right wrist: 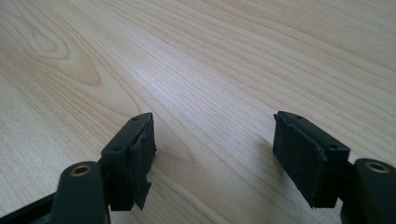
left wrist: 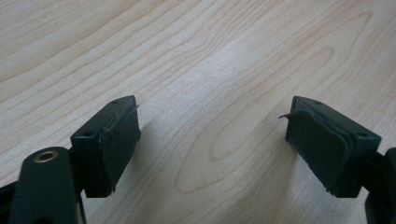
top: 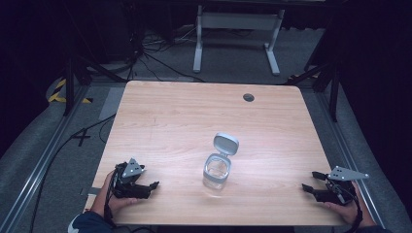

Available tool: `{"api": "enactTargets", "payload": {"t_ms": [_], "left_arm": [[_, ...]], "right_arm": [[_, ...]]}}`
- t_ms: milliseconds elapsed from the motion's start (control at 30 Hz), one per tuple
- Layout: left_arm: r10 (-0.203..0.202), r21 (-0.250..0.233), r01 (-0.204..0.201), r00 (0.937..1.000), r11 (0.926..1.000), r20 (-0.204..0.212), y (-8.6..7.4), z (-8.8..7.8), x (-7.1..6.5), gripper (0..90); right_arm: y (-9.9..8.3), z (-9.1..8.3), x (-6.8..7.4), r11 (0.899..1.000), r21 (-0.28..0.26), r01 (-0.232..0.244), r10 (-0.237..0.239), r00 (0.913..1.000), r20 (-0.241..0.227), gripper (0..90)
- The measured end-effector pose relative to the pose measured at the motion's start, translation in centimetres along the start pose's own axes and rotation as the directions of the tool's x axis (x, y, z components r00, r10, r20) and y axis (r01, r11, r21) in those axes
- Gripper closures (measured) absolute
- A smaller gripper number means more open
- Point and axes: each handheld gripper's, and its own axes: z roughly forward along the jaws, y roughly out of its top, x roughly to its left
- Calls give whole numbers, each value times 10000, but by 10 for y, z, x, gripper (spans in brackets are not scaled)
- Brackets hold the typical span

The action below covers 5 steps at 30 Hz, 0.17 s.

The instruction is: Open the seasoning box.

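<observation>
a light wooden table is seen from above, with a clear container standing upright near the middle of its front half. the container's grey hinged lid is flipped open and tilted back on the far side of the container, still joined to the rim. whether anything is held inside the container cannot be told from this height; it looks transparent and perhaps empty. the left gripper is held at the front left corner of the table in the person's left hand, with its jaws pointed toward the middle of the table and well apart from the container. the right gripper is held at the front right corner in the person's right hand, its jaws pointed leftward toward the container and likewise well apart from it. in the left gripper view the left gripper is shown with its two black jaws spread wide, nothing between them, and bare wood grain seen through the gap; the pads are worn and frayed at the edges. in the right gripper view the right gripper is also spread wide with nothing gripped, and a torn pad is seen on one jaw. a small round dark grommet is set into the far side of the table. beyond the table a grey desk frame stands on the floor.
</observation>
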Motion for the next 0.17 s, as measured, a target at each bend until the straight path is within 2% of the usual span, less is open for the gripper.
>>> {"api": "enactTargets", "payload": {"t_ms": [167], "left_arm": [[-15, 12, 15, 10000, 10000, -14, 0, 0, 0, 177]], "right_arm": [[0, 0, 0, 10000, 0, 0, 0, 10000, -1, 294]]}}
